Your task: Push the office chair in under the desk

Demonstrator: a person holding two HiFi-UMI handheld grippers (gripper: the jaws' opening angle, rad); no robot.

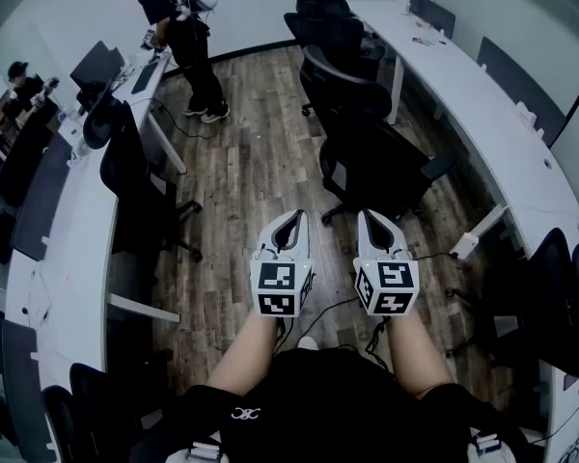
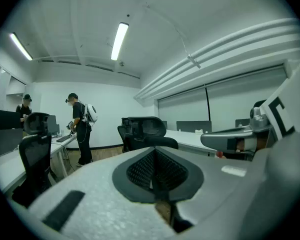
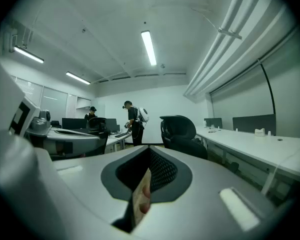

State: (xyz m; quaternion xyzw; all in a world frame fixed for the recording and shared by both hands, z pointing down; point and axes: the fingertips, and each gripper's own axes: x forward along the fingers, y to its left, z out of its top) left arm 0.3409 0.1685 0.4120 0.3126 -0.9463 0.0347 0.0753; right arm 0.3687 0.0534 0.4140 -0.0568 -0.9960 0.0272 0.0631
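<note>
The left claw [image 2: 154, 156] is pressed together with nothing between its jaws. The right claw [image 3: 149, 159] is pressed together too and holds nothing. In the head view both are held side by side, level and near each other, the left claw [image 1: 293, 218] and the right claw [image 1: 368, 217] pointing forward over the wood floor [image 1: 251, 172], touching nothing.

Just ahead of them, and apart from both, stands a black chair [image 1: 376, 157] on its wheeled base. It sits out on the floor at the left of the long white tabletop [image 1: 482, 114] that curves along the right wall, not tucked beneath it. The left gripper view shows this chair [image 2: 145, 131] straight ahead, and in the right gripper view the chair [image 3: 182, 131] lies a little right of centre.

More black chairs [image 1: 333, 22] stand farther along the same tabletop. Across the room a second white tabletop [image 1: 68, 230] carries dark monitors [image 1: 96, 66]. A person [image 1: 183, 37] in black with a white pack stands bent over its far end.
</note>
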